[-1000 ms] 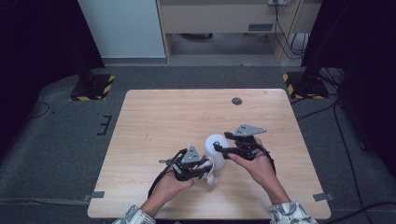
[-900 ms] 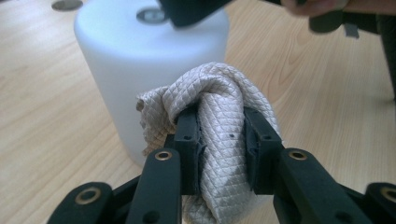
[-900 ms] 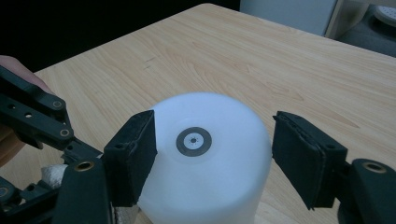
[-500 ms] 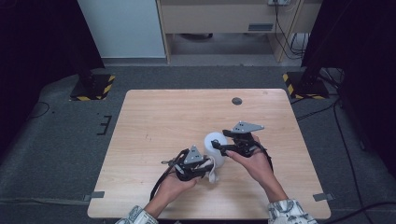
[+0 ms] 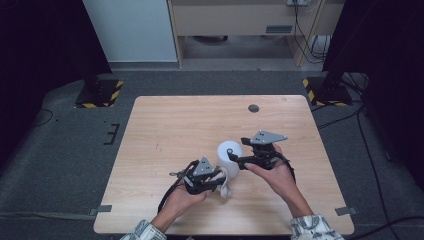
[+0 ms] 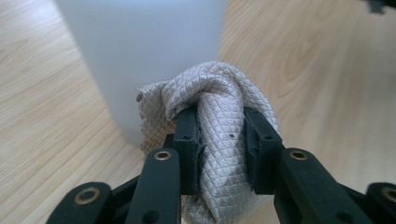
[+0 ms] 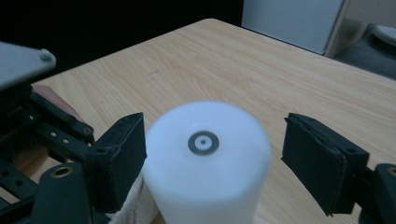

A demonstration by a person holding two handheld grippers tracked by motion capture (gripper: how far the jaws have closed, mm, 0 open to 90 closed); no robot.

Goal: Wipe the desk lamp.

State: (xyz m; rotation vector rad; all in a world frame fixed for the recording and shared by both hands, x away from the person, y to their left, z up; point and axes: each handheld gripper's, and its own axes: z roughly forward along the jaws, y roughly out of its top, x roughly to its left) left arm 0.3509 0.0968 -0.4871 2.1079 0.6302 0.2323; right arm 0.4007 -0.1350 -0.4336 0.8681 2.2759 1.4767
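Two grippers at work. Left gripper (image 6: pixel 219 135) clamps a bunched quilted cloth (image 6: pixel 219 107) pressed against the white cylinder's (image 6: pixel 149 56) lower side just ahead. Right gripper (image 7: pixel 212 158) straddles the cylinder's top, jaws just widened, pads clear on both sides. Risk: unbraced, the upright cylinder may tip or slide under the cloth's push.

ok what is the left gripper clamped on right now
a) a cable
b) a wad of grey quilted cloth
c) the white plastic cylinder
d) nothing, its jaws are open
b: in the left gripper view the left gripper has both black pads pressed into a bunched grey quilted cloth, with the white plastic cylinder just behind it.
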